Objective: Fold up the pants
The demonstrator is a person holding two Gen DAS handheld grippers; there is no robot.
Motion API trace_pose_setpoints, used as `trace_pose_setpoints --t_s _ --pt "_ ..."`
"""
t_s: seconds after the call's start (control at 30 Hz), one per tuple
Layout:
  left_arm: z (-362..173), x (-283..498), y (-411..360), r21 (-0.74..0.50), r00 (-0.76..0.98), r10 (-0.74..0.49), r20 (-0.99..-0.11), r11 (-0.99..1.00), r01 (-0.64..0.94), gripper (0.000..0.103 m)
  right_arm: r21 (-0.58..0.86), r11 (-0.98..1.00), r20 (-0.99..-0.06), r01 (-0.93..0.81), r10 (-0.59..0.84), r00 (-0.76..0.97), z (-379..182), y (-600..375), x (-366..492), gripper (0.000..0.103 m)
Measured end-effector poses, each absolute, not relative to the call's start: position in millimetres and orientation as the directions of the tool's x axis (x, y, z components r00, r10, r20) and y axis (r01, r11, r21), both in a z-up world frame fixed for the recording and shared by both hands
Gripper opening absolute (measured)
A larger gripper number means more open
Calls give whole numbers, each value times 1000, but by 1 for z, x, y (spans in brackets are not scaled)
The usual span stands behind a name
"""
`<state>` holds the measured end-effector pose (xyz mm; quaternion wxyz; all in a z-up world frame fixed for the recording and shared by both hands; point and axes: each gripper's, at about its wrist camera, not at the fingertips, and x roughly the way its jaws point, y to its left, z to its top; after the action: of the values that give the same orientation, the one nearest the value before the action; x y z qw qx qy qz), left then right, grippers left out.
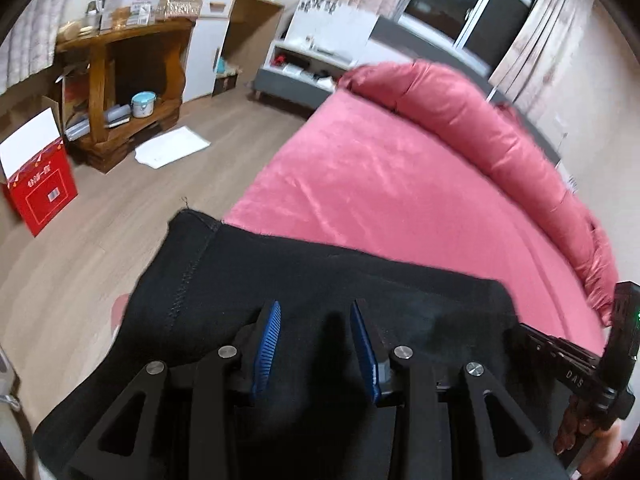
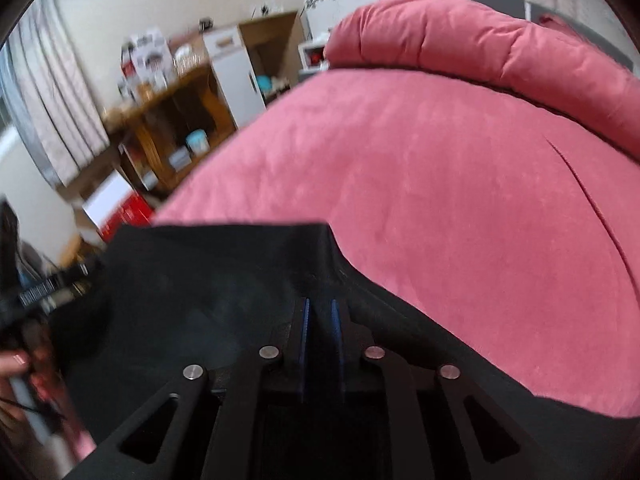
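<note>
Black pants (image 1: 304, 276) lie over the near edge of a pink bed (image 1: 384, 184). In the left wrist view my left gripper (image 1: 316, 308) is open, its blue pads (image 1: 269, 340) spread apart just above the black cloth, with a stitched seam to the left. In the right wrist view my right gripper (image 2: 320, 304) is shut on a raised fold of the pants (image 2: 224, 280), the blue pads (image 2: 335, 328) nearly together with cloth pinched between them. The right gripper's body also shows at the right edge of the left wrist view (image 1: 600, 364).
A rolled pink duvet (image 1: 480, 120) lies along the bed's far side. On the wood floor stand a wooden shelf (image 1: 124, 92), a red box (image 1: 44, 188) and white paper (image 1: 172, 146). A white cabinet and a window are farther back.
</note>
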<state>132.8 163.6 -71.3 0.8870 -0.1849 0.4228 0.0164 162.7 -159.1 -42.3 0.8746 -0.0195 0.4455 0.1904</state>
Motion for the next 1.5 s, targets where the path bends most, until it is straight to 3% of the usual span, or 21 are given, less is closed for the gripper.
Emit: trace_pose_setpoints --t_s 0.07,0.13,0.27,0.4,0.57,0.67,0.77,0.97,1.17,1.3,1.5 --pt "-84 142 168 -272 606 -76 -792 932 -239 37 98 938 -798 -333 275 536 -54 -159 175 0" --pt "-89 148 171 -262 614 -53 -787 931 -256 38 139 942 -787 -306 293 544 -59 -164 186 0" --pt "-89 149 160 -195 617 0 -787 949 -248 39 50 950 -761 -308 236 605 -60 -157 185 0" --pt "-78 132 163 -245 629 -33 -776 936 -253 39 181 945 -740 -272 313 595 -44 -177 173 0" --pt "-65 88 154 -302 703 -76 -707 932 -203 41 273 938 -669 -216 346 658 -18 -208 127 26" --pt "-62 73 127 -293 712 -140 -688 951 -96 41 267 947 -666 -179 316 675 -10 -234 97 34" --pt "-62 71 105 -277 701 -195 -686 961 -3 41 254 963 -686 -89 245 685 -10 -268 69 39" --pt "-72 67 80 -232 666 -225 -711 969 79 41 280 945 -697 170 78 712 -7 -354 10 39" --pt "-81 73 83 -255 651 -241 -720 964 75 41 360 784 -694 506 -138 707 -7 -470 -71 39" --pt "-79 74 84 -259 657 -242 -714 963 73 41 537 464 -697 704 -226 681 -35 -556 -141 39" --pt "-76 69 92 -267 673 -218 -706 963 33 41 715 235 -640 658 -159 752 -76 -613 -172 38"
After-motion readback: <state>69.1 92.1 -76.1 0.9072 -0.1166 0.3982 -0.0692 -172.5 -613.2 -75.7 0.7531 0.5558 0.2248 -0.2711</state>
